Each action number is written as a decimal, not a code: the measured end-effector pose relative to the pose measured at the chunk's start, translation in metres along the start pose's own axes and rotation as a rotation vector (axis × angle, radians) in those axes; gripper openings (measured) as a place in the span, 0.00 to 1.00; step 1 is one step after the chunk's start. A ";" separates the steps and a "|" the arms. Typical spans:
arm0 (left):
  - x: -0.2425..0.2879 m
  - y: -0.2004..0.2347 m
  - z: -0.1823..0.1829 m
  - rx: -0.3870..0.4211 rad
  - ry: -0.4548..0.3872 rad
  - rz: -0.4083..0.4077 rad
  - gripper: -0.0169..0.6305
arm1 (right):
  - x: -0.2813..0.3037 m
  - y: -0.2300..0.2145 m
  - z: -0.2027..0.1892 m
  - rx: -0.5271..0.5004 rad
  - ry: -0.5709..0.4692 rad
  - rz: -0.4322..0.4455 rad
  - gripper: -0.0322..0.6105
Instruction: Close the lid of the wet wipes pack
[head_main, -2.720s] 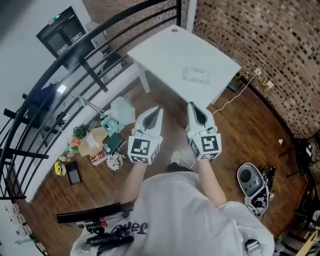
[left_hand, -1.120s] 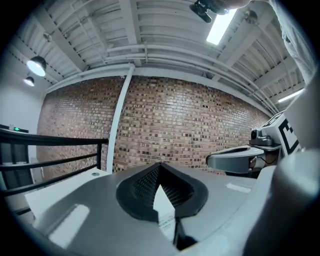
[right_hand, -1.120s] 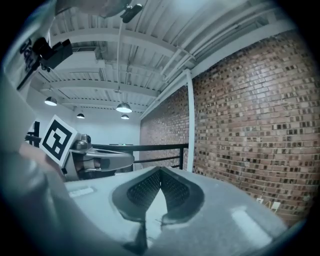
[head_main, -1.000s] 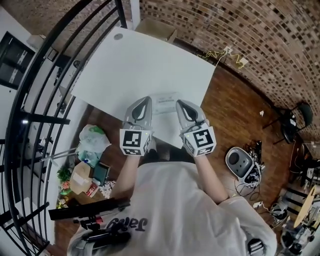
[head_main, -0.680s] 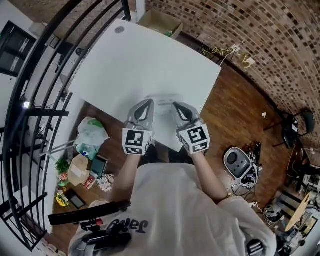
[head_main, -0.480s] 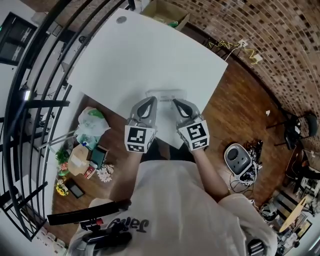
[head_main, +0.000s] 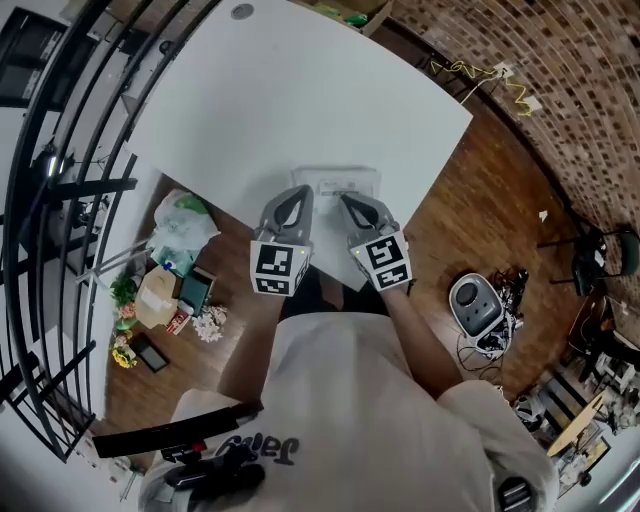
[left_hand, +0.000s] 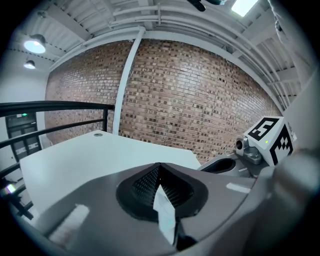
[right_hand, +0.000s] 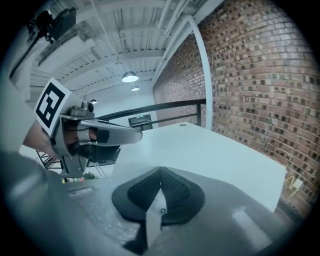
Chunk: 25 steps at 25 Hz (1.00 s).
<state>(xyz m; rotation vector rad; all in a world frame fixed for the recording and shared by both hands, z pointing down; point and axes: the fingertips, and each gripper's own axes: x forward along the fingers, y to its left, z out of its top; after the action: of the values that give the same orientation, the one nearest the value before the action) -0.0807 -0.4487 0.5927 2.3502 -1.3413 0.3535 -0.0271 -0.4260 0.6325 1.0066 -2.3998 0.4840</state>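
At the counter's (head_main: 300, 100) near edge, our left gripper (head_main: 297, 192) and right gripper (head_main: 347, 201) hover just short of the wet wipes pack (head_main: 341, 182), jaws pressed together and empty; we judge this the approach, with pressing the lid down next.

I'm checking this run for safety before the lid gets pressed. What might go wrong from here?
The wet wipes pack lies close to the white table's near edge; a push toward the person might slide it off.
The left gripper and right gripper are both shut with nothing held, so nothing steadies the pack; pressing the lid may shift it.
The lid itself is too small to make out.
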 end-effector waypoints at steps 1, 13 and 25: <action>0.001 0.000 -0.001 -0.001 0.005 0.002 0.05 | 0.002 -0.001 -0.003 0.002 0.008 0.002 0.03; 0.011 0.006 -0.020 0.000 0.054 0.002 0.05 | 0.022 -0.003 -0.046 0.032 0.094 0.001 0.03; 0.008 0.005 -0.032 -0.008 0.066 -0.007 0.05 | 0.030 -0.001 -0.053 -0.033 0.241 -0.014 0.03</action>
<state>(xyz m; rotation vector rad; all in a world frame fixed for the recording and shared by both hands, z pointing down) -0.0821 -0.4420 0.6254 2.3156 -1.3020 0.4190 -0.0290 -0.4172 0.6923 0.8953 -2.1782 0.5269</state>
